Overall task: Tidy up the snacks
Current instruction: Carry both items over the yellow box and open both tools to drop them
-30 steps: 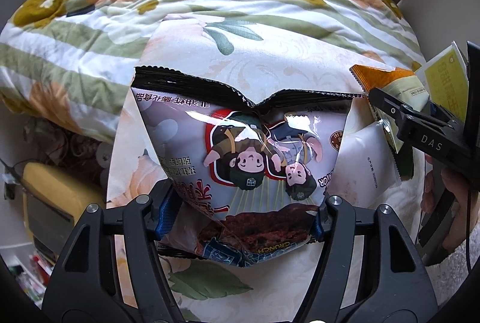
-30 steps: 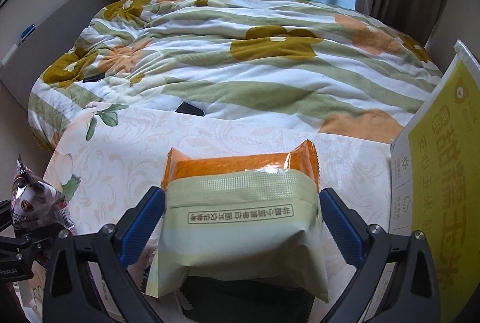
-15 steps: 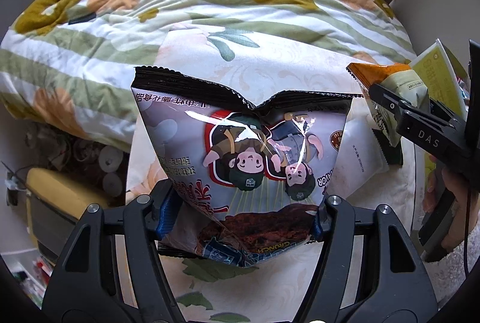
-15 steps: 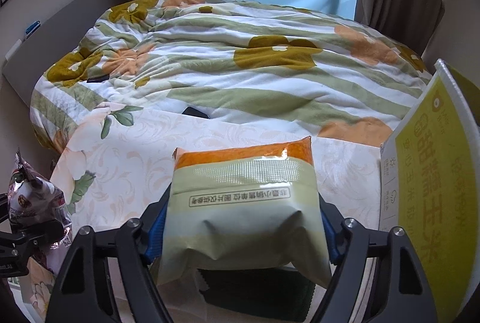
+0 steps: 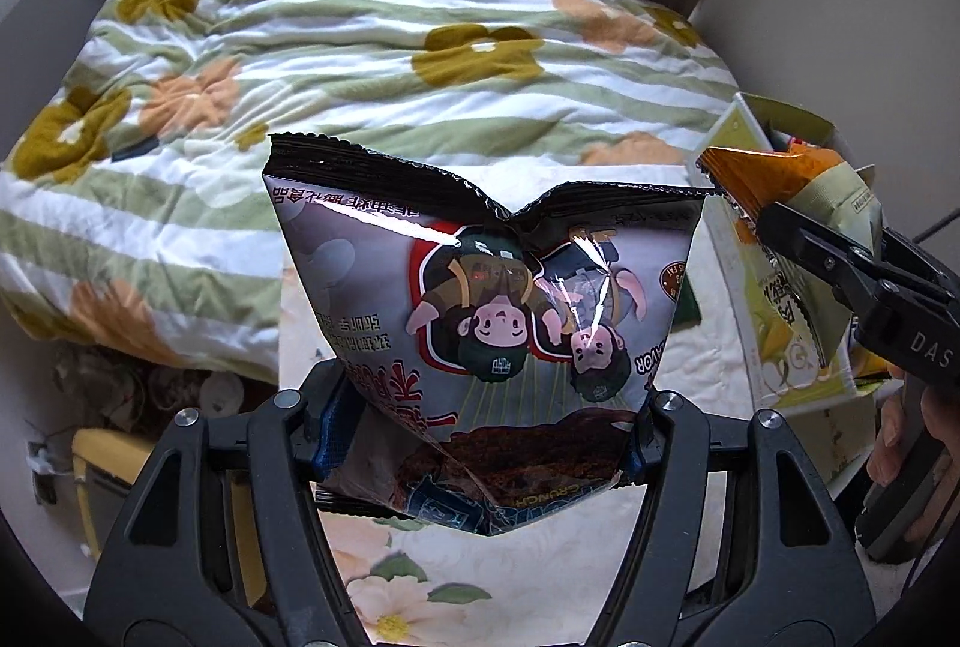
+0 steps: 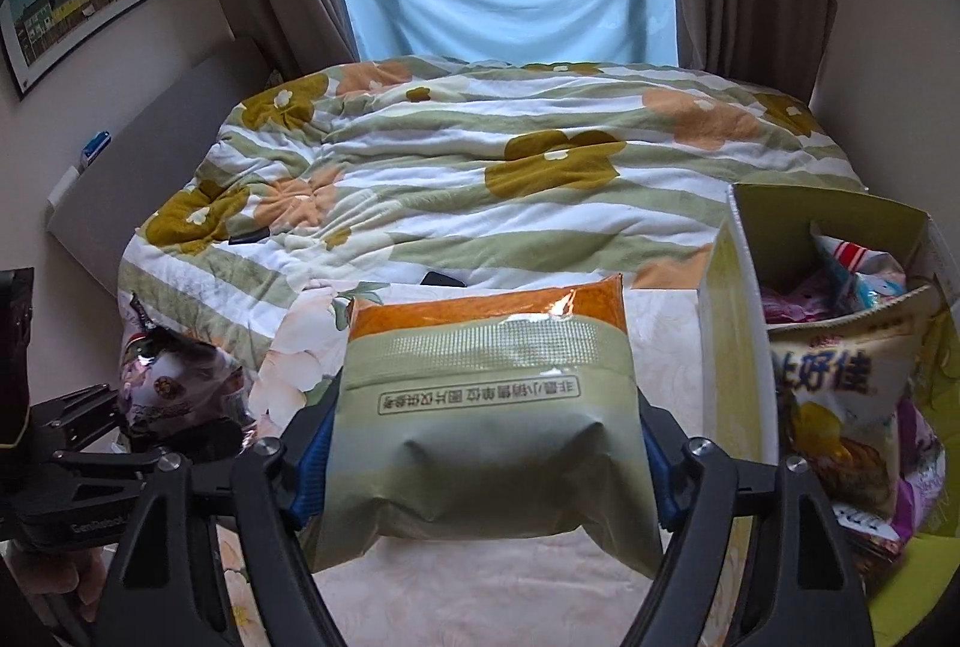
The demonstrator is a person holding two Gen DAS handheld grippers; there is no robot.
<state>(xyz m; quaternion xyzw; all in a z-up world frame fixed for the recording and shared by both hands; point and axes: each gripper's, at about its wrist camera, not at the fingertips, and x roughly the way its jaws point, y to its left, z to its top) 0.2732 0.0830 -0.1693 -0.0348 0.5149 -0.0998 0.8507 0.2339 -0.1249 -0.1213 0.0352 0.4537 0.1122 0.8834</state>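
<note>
Both packs are higher off the bedsheet (image 6: 492,581) than a second ago, and the window now shows above the quilt (image 5: 372,65) in both views; the right gripper (image 6: 489,458) had its jaws wide around the green pack (image 6: 486,425) then, has just been closing, and now pinches it by the sides. Left to right: left gripper (image 5: 483,443) pinches the chip bag (image 5: 486,323) at its lower end, bag upside down, puffy, clear of the sheet, grip unchanged. Green pack hangs mid-air, left of the box (image 6: 729,347), which sits at the right, open-topped, already holding other snack bags (image 6: 840,407). Step looks like carry to box. To do it well: keep both squeezes light so bags don't burst, clear the box wall before lowering, drop the green pack first since it's nearer, keep the grippers apart.
</note>
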